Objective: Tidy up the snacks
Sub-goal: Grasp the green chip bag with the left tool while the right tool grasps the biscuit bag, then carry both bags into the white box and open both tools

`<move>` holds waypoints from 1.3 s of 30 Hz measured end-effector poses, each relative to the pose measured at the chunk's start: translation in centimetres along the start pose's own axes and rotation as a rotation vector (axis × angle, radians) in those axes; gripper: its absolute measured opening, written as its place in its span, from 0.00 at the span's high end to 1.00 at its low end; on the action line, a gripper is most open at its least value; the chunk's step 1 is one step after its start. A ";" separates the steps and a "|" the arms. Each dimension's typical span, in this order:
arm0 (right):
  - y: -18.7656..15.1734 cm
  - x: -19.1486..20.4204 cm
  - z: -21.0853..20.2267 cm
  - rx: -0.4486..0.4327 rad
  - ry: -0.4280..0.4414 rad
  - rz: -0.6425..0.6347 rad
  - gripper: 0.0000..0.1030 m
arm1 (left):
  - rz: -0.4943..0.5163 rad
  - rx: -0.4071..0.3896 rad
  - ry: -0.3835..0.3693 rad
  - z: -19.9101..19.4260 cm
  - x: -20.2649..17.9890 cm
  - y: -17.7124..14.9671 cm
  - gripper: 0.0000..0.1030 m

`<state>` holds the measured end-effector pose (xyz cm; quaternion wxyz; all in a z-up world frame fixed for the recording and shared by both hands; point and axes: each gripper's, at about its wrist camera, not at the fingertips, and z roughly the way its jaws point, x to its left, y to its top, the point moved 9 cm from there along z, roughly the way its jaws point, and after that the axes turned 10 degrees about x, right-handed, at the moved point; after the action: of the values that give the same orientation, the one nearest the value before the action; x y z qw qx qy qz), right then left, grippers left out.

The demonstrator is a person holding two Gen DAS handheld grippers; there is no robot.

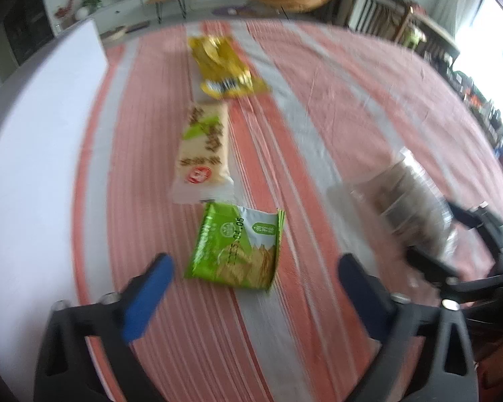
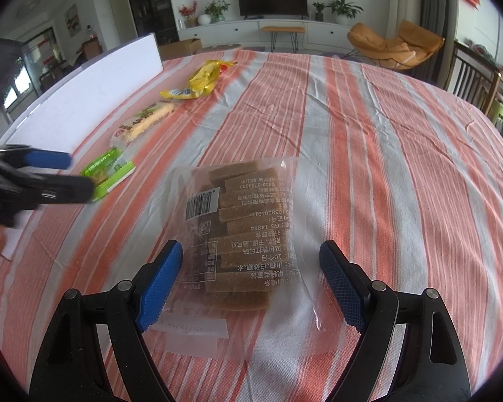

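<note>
Snack packets, green (image 1: 234, 246), cream (image 1: 203, 154), yellow (image 1: 223, 65), were lined near the striped tabletop's (image 2: 385, 167) left edge; both jaws were spread wide, a clear bag of brown bars (image 2: 241, 231) between the right gripper's (image 2: 251, 284), the left gripper's (image 1: 255, 268) empty.

Three packets (image 1: 214, 63) in line on tablecloth (image 1: 352, 107)

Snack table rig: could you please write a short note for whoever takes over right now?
Left gripper: open, empty, just above the green packet.
Right gripper: open, jaws either side of the clear bag of brown bars, not visibly pressing it.
Snacks: yellow bag, cream rice-cracker pack and green packet lie roughly in a row along the striped cloth beside the white board.
Done: three snacks lined up.
Left: the clear bag lies apart from the row; probably place it with the others.
</note>
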<state>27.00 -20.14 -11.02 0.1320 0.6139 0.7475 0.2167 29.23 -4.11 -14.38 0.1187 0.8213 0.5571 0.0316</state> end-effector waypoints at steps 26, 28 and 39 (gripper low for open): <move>3.0 1.9 1.6 0.342 0.014 0.014 0.17 | -0.108 -0.248 -0.176 -7.5 0.1 -9.4 0.53; 2.6 3.0 2.8 0.337 -0.036 -0.064 0.09 | -0.114 -0.253 -0.198 -8.3 0.4 -9.9 0.53; 4.1 2.6 -2.5 0.230 0.189 0.211 0.51 | -0.182 -0.370 -0.350 -15.0 2.6 -12.6 0.52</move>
<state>28.78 -17.33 -6.72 -0.0333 0.6768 0.7079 0.1992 15.99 5.17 -2.93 0.3638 0.7250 0.5844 -0.0205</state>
